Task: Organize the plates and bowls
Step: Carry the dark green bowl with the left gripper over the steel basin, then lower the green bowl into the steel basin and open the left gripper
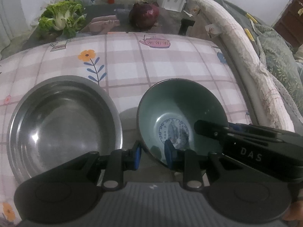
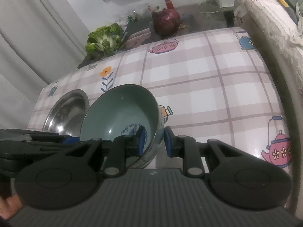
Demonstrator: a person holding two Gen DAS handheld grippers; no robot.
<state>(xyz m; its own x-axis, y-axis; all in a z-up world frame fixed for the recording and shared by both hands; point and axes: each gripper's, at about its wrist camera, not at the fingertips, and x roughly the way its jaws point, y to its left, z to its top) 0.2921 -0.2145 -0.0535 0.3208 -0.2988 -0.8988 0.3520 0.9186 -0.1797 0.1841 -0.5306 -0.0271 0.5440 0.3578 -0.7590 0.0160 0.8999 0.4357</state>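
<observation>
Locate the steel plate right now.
In the left wrist view the steel plate lies on the checked tablecloth, left of the green bowl.

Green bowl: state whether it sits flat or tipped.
Tipped. The green bowl leans with its opening facing the cameras, rim clamped by both the left gripper and right gripper.

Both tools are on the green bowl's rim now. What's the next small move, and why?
Probably lift the green bowl slightly and carry it over the steel plate beside it. Left tool and right tool each straddle its rim, and the bowl already sits tilted on the tablecloth.
</observation>
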